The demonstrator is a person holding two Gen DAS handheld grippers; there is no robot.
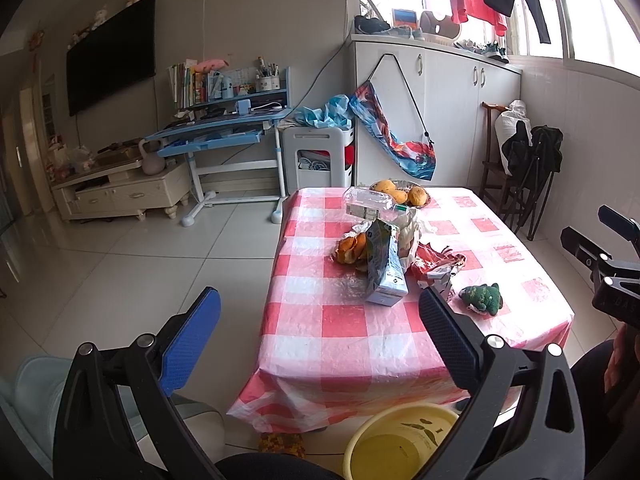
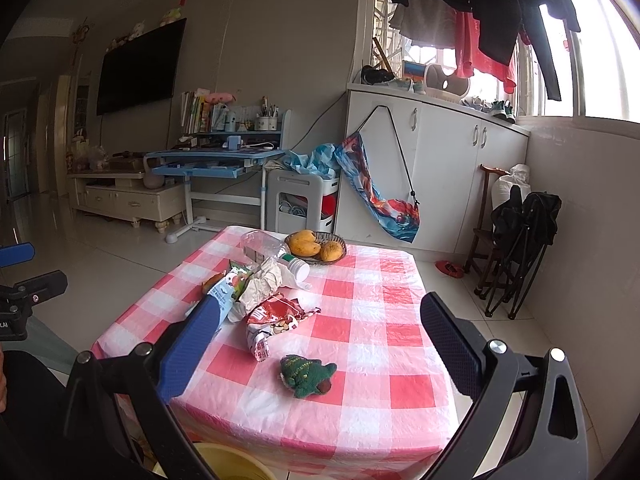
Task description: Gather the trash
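Note:
A pile of trash lies mid-table on the red-checked cloth (image 1: 344, 332): a blue drink carton (image 1: 386, 268), orange peels (image 1: 352, 250), crumpled white paper (image 2: 266, 280), a red snack wrapper (image 1: 438, 266) (image 2: 274, 318) and a clear plastic bottle (image 1: 368, 200) (image 2: 272, 250). My left gripper (image 1: 320, 330) is open and empty, held before the table's near edge. My right gripper (image 2: 320, 346) is open and empty above the near part of the table (image 2: 372, 364), and shows at the right edge of the left wrist view (image 1: 600, 256).
A green knitted toy (image 1: 482, 298) (image 2: 306, 374) lies near the front right. A basket of mangoes (image 1: 402, 194) (image 2: 316, 248) stands at the far edge. A yellow basin (image 1: 400, 440) sits on the floor under the near edge. Folded chairs (image 2: 516, 240) stand at right.

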